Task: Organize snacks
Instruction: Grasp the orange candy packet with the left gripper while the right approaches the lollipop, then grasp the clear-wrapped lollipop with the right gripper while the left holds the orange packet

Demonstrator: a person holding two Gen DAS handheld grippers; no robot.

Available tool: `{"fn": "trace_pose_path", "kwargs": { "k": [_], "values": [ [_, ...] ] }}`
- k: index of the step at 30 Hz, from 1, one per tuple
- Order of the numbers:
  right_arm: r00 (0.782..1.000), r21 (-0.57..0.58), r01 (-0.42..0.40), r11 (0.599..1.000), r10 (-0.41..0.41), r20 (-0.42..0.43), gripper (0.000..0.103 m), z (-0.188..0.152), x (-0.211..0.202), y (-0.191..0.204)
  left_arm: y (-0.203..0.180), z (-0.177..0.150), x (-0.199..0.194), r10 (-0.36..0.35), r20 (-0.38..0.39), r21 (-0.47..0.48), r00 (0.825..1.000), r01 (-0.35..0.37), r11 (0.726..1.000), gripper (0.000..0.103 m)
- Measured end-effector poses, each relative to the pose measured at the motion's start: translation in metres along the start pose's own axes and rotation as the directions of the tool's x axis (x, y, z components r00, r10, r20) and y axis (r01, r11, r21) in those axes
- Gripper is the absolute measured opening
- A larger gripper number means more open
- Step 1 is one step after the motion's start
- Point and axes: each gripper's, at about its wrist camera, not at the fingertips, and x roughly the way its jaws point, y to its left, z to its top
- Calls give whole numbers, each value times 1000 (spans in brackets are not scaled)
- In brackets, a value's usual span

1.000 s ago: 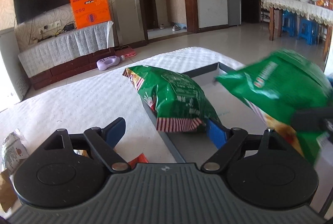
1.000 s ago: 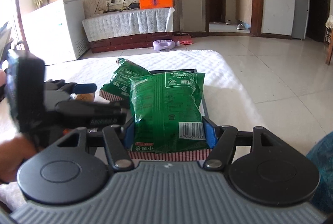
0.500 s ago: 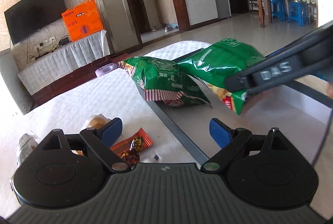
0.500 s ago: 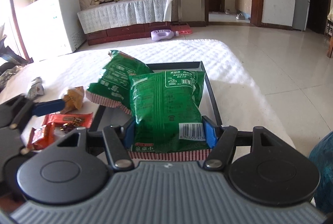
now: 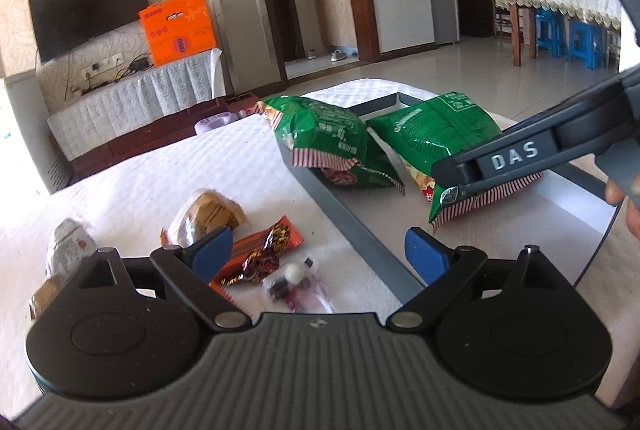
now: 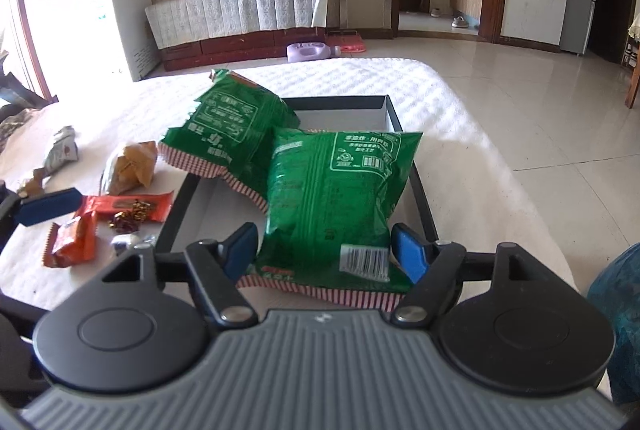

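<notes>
A grey tray (image 6: pixel 421 190) lies on the white-clothed table. One green chip bag (image 6: pixel 236 134) rests over its left rim. A second green bag (image 6: pixel 336 198) lies in the tray between the fingers of my right gripper (image 6: pixel 324 250). Its jaws are opening and the blue pads stand just clear of the bag's sides. In the left wrist view both bags (image 5: pixel 324 142) (image 5: pixel 432 134) show, with a right gripper finger (image 5: pixel 512 158) over the nearer one. My left gripper (image 5: pixel 318 250) is open and holds nothing, above an orange wrapper (image 5: pixel 260 250) and small candies (image 5: pixel 296 278).
Left of the tray lie a wrapped pastry (image 6: pixel 132 166), a pale packet (image 6: pixel 60 150) and a small orange pack (image 6: pixel 72 242). The table's right edge drops to tiled floor. A blue object (image 6: pixel 616 330) sits at the near right. A purple bottle (image 6: pixel 308 52) lies on the floor beyond.
My left gripper has moved left, off the tray and over the loose snacks. The right gripper's jaws have widened off the green bag, which now lies in the tray.
</notes>
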Motion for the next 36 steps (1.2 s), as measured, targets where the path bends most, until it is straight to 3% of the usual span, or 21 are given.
{"fn": "trace_pose_path", "kwargs": {
  "k": [13, 16, 19, 24, 29, 30, 33, 36],
  "values": [
    [997, 44, -22, 999, 18, 73, 75, -11, -54, 13, 43, -29, -43, 61, -50, -166, 997, -68, 984, 96],
    [990, 63, -72, 995, 63, 127, 75, -15, -71, 21, 62, -41, -44, 78, -73, -205, 994, -92, 974, 96],
    [980, -10, -120, 993, 120, 156, 75, -17, -79, 40, 81, -48, -40, 94, -91, -242, 991, -114, 964, 96],
    [969, -82, -234, 969, 239, 63, 45, -15, -59, 69, 101, -49, -29, 93, -85, -335, 992, -117, 935, 94],
    [968, -94, -249, 964, 251, 1, 43, -16, -41, 84, 99, -45, -9, 53, -99, -323, 994, -83, 943, 94],
    [967, -87, -254, 963, 254, -11, 43, -17, -37, 85, 97, -44, -5, 47, -103, -313, 994, -78, 946, 92],
    [966, -103, -257, 961, 253, -50, 43, -20, -26, 94, 97, -43, 0, 17, -125, -317, 992, -56, 947, 58],
    [965, -144, -256, 956, 244, -95, 43, -25, -19, 111, 98, -46, -2, 32, -137, -312, 990, -73, 947, 50]
  ]
}}
